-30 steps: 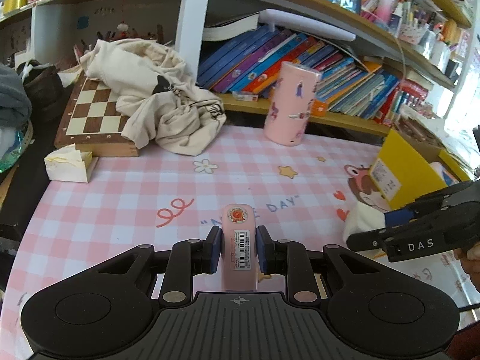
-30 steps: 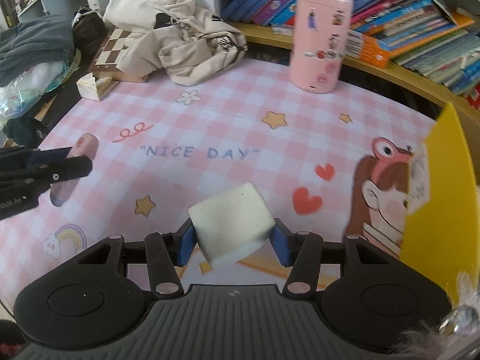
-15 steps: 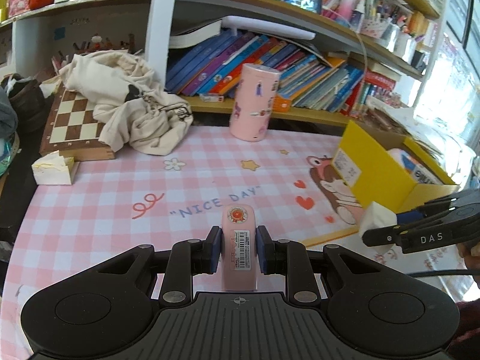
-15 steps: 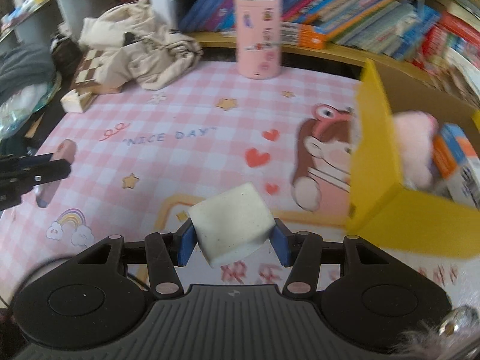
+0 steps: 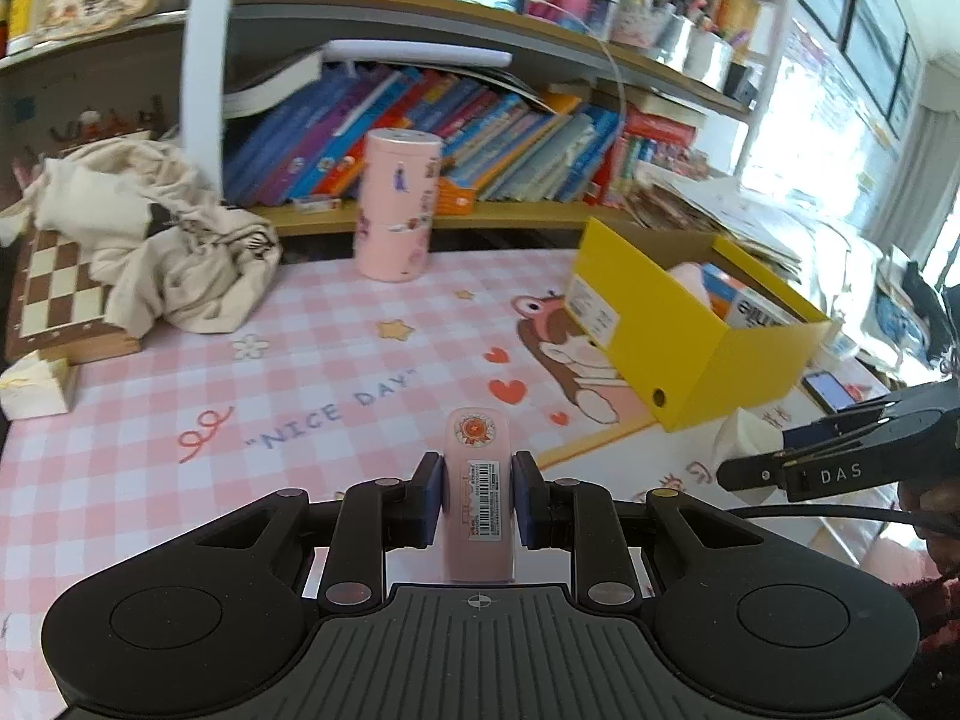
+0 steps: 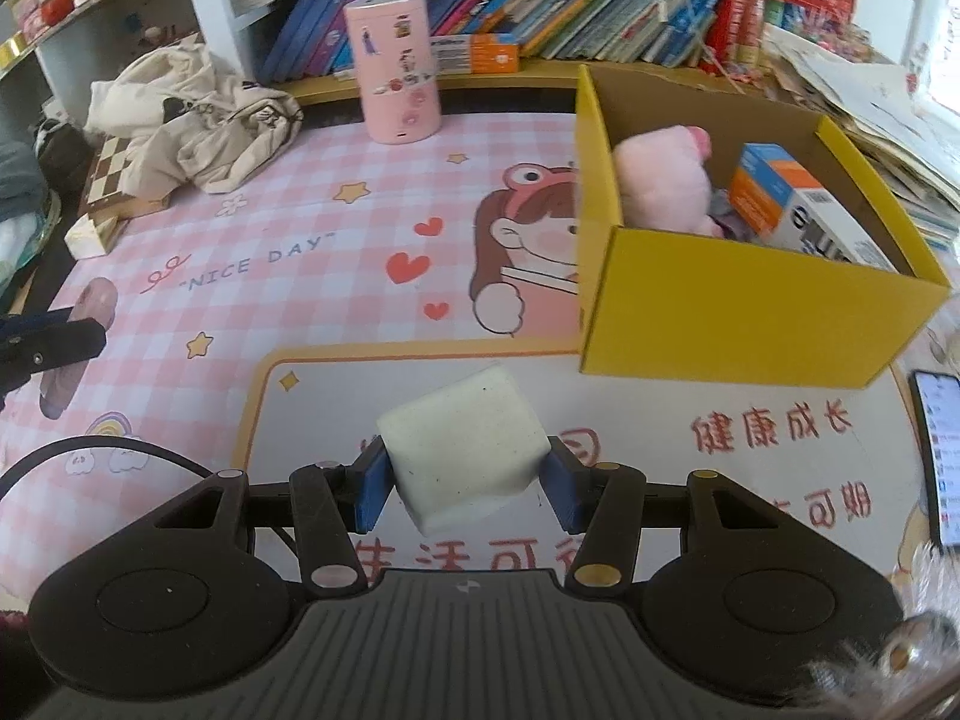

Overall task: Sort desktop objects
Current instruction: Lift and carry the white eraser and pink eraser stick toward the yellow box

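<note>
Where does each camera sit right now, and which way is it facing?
Left wrist: on the left gripper, looking down across the pink mat to the bookshelf; its fingers clamp a pink eraser; the right gripper shows at right.
Right wrist: on the right gripper, aimed at the yellow box; its fingers hold a white sponge block; the left gripper's tip pokes in at left.
Shared: mat, box, pink canister, cream cloth.

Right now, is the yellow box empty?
No. The yellow box already holds a pink plush toy and a small orange and white carton.
</note>
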`<action>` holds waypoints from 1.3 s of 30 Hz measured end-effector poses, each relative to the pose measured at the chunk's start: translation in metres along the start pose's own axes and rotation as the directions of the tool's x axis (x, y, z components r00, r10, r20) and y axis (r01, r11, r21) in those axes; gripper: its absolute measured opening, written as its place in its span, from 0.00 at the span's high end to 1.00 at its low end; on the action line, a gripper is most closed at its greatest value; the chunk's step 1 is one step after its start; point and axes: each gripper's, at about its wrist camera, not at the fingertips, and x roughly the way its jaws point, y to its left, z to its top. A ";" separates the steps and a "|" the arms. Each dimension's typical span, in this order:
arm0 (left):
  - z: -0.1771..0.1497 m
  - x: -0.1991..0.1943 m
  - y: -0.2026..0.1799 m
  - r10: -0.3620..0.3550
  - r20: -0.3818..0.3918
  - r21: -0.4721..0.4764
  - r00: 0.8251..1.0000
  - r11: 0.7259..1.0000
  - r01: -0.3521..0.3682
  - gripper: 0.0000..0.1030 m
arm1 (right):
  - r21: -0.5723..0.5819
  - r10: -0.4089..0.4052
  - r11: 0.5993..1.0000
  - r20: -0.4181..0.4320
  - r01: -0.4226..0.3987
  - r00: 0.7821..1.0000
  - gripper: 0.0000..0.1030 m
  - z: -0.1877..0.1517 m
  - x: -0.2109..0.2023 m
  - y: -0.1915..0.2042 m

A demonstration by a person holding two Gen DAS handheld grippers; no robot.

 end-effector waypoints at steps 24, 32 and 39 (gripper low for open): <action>0.000 0.033 -0.057 -0.185 -0.078 0.104 0.980 0.976 0.193 0.78 | 0.213 -0.154 0.965 -0.020 0.155 0.988 0.52 -0.058 -0.043 -0.057; 0.006 0.048 -0.086 -0.223 -0.099 0.143 0.970 0.961 0.236 0.78 | 0.254 -0.185 0.949 -0.020 0.184 0.983 0.52 -0.068 -0.054 -0.082; 0.011 0.059 -0.112 -0.232 -0.105 0.165 0.967 0.955 0.247 0.78 | 0.267 -0.190 0.945 -0.018 0.188 0.982 0.52 -0.070 -0.059 -0.107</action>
